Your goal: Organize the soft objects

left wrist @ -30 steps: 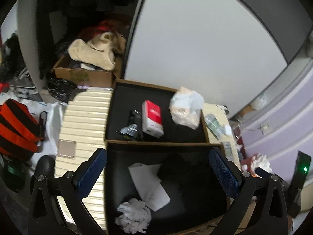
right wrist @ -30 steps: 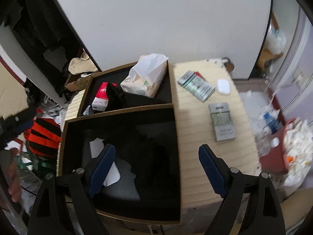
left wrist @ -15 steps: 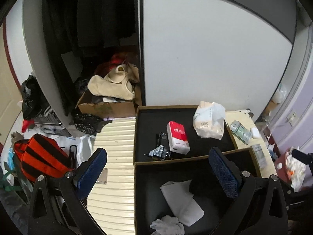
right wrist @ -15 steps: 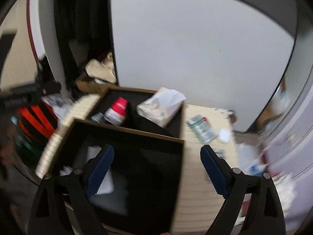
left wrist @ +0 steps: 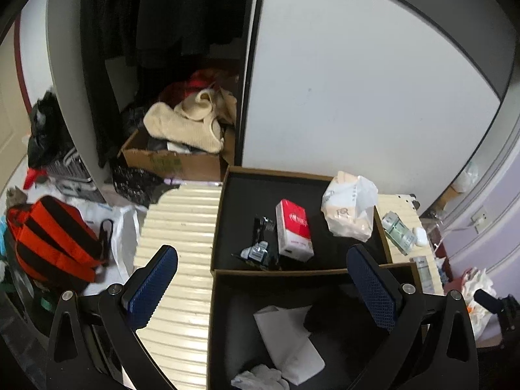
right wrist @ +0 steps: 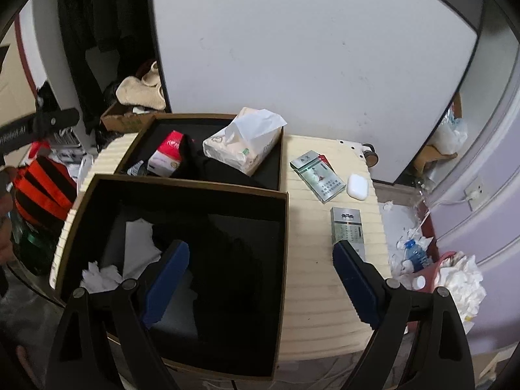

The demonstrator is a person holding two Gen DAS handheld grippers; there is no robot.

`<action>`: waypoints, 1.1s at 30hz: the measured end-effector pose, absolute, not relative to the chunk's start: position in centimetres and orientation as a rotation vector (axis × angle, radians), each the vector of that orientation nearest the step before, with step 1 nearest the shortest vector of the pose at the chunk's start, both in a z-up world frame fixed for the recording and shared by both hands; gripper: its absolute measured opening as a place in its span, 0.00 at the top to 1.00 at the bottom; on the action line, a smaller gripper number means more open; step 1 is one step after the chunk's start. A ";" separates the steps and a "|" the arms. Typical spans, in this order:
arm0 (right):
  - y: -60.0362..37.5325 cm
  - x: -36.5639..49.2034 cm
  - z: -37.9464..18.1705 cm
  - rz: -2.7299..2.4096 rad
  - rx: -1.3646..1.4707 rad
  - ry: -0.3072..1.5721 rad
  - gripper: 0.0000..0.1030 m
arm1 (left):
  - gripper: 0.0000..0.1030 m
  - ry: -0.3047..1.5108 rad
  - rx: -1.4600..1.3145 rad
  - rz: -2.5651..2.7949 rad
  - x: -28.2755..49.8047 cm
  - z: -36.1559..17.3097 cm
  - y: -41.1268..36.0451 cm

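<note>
Two black trays stand on a cream slatted table (right wrist: 318,279). The near tray (right wrist: 282,227) holds a flat white cloth (left wrist: 286,334), a crumpled white tissue (right wrist: 100,276) and a black cloth (right wrist: 234,260). The far tray (left wrist: 227,214) holds a soft tissue pack (right wrist: 243,149), a red-and-white box (left wrist: 292,230) and a small dark packet (left wrist: 260,250). My left gripper (left wrist: 263,286) is open and empty above the trays. My right gripper (right wrist: 260,282) is open and empty above the near tray's right side.
Two cigarette packs (right wrist: 317,175) (right wrist: 346,227) and a white earbud case (right wrist: 357,187) lie on the table's right part. A cardboard box of clothes (left wrist: 182,149) and an orange-black bag (left wrist: 48,237) sit on the floor at the left. A pink bin of tissues (right wrist: 455,269) stands at the right.
Both grippers have drawn up and back from the trays, so more of the room shows. Both stay open and empty. The objects in the trays have not moved.
</note>
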State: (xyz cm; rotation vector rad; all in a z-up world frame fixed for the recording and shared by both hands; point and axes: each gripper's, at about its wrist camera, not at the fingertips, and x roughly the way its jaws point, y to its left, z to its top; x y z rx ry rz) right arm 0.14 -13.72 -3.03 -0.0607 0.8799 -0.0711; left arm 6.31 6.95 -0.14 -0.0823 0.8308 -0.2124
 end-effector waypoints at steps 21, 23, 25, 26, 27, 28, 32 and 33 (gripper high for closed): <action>-13.1 0.8 -3.9 -0.068 -0.082 0.928 0.13 | 0.00 0.837 -0.056 -0.212 6.1 0.0 7.0; -13.2 1.0 -4.2 -0.085 -0.079 0.953 0.13 | 0.00 0.837 -0.056 -0.211 6.2 0.0 6.9; -13.3 1.1 -4.3 -0.079 -0.071 0.958 0.13 | 0.00 0.837 -0.053 -0.211 6.2 0.0 6.9; -13.3 1.0 -4.3 -0.079 -0.069 0.958 0.13 | 0.00 0.838 -0.053 -0.211 6.2 0.0 7.0; -13.3 1.0 -4.3 -0.081 -0.068 0.959 0.13 | 0.00 0.839 -0.054 -0.211 6.2 0.0 7.0; -13.4 1.0 -4.3 -0.084 -0.067 0.958 0.13 | 0.00 0.840 -0.055 -0.210 6.2 0.0 7.0; -13.5 1.0 -4.1 -0.084 -0.056 0.952 0.13 | 0.00 0.845 -0.057 -0.203 6.3 0.0 7.3; -13.6 1.0 -4.2 -0.086 -0.055 0.952 0.13 | 0.00 0.845 -0.058 -0.202 6.2 0.1 7.4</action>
